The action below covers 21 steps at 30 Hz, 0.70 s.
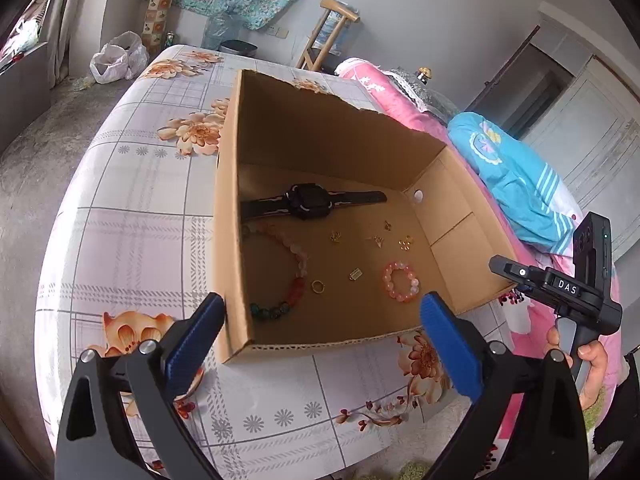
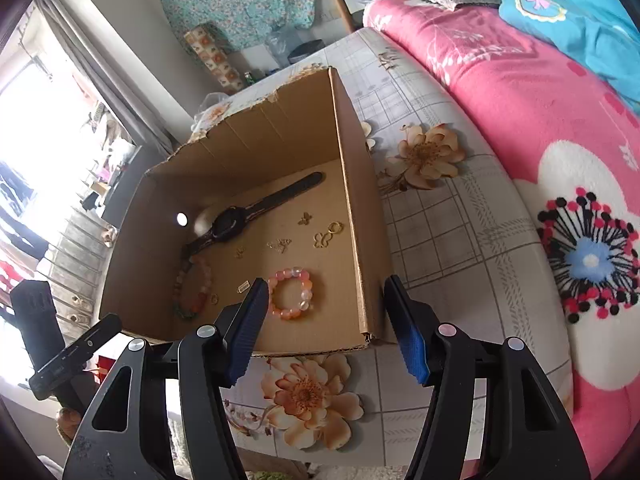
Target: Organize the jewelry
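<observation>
Currently both grippers, left point(image 1: 320, 320) and right point(image 2: 326, 308), are hovering released and empty over the box point(image 2: 356, 200) holding the jewelry; next, grasping the pink bracelet point(image 2: 290, 294) requires lowering.

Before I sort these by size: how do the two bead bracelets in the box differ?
The pink bracelet is a small, tight ring; the long bracelet sweeps a much wider loop. The pink bracelet is pink and pale throughout; the long bracelet runs from pale pink through red to dark green beads. The long bracelet lies near the watch; the pink bracelet lies apart. Both lie flat on the cardboard box floor.
</observation>
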Tool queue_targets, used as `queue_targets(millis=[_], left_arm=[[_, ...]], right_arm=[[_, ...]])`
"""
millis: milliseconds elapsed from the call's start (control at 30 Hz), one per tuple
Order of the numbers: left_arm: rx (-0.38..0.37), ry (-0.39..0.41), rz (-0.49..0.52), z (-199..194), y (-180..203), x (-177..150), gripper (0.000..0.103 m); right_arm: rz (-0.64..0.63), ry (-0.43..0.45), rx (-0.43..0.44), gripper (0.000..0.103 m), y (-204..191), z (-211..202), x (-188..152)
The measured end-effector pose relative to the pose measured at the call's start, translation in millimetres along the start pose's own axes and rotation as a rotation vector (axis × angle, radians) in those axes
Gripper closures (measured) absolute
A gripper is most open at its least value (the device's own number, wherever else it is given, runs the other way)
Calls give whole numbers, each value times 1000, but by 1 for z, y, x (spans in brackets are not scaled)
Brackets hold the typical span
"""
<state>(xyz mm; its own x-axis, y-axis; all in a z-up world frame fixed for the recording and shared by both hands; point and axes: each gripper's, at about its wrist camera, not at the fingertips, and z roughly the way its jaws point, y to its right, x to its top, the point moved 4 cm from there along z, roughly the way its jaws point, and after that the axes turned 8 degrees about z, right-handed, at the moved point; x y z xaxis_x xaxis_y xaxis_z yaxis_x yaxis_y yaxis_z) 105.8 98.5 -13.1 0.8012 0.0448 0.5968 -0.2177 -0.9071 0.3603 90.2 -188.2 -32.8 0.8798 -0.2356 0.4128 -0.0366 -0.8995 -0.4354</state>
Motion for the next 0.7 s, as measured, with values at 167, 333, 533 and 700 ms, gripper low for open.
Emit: queue_targets(millis=[167, 333, 533, 700], left_arm=[[105, 86, 80, -18, 7, 2, 7], [241, 168, 173, -47, 22, -2, 6], [345, 192, 196, -68, 39, -14, 6], [394, 169, 245, -66, 58, -27, 5]], right_arm=[[16, 63, 5, 41, 5, -18, -1], [-7, 179, -45, 31, 11, -51, -9], [-58, 256, -126, 21, 13, -80, -25], [-163, 291, -175, 10, -4, -90, -44]])
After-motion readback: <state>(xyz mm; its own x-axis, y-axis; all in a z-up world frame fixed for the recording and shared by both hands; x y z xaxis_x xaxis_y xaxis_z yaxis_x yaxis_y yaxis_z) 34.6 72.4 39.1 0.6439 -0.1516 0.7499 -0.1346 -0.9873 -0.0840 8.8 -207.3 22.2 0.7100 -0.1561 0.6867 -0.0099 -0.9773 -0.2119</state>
